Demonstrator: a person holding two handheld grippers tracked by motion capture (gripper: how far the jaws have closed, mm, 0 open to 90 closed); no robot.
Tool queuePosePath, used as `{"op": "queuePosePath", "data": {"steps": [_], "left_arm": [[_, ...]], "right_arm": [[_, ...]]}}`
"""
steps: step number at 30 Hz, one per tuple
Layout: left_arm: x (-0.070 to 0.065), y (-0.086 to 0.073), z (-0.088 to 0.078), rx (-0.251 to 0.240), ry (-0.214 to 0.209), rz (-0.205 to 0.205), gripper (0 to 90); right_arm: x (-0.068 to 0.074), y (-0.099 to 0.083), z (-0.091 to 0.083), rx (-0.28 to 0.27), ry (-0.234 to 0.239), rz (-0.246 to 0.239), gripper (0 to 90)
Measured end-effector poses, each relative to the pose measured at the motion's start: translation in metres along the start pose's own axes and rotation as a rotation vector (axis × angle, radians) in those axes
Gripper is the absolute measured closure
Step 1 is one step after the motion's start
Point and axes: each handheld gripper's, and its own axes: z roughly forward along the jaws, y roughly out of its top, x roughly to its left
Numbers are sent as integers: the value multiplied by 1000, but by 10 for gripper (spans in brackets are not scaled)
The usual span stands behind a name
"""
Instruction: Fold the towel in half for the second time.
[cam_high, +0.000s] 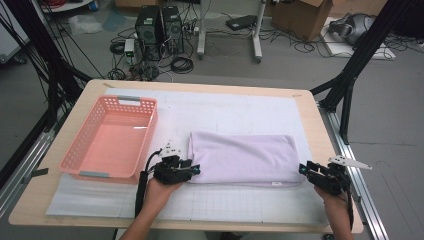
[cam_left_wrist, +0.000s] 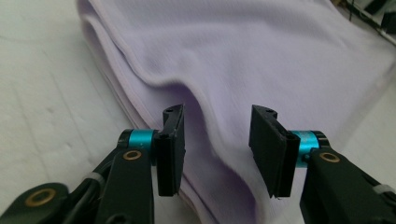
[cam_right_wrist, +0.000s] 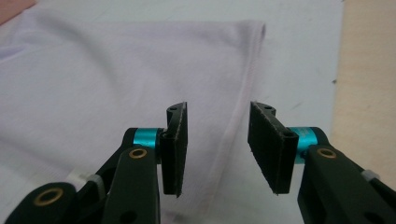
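Folded lilac towel (cam_high: 242, 158), soft and limp (likely light); left gripper (cam_high: 196, 170) at nine o'clock and right gripper (cam_high: 303, 170) at three o'clock, both open, should pinch its layered edges

You see a folded lilac towel (cam_high: 243, 158) of soft matt cloth; left of it a glossy pink plastic basket (cam_high: 111, 138), both on a pale wood-look table (cam_high: 322, 150).

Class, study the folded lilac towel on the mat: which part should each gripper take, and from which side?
Probably the short ends of the folded lilac towel: left gripper from the left, at the stacked layered edge; right gripper from the right, over the hemmed edge. The towel lies flat, so the jaws should pinch all the layers at its near corners.
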Motion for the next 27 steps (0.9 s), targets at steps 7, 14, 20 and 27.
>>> {"op": "queuePosePath", "data": {"steps": [7,14,20,27], "left_arm": [[-3,-6,0,-6,2,29,871],[11,-5,-26,-89,-19,-54,876],[11,-15,-36,-57,-9,-52,874],[6,-16,-27,-24,2,-32,620]], "right_arm": [[4,-13,6,93,-11,6,563],[10,-10,1,98,25,-5,846],[22,-8,-9,80,40,-36,847],[16,-19,-19,143,-17,-47,846]]}}
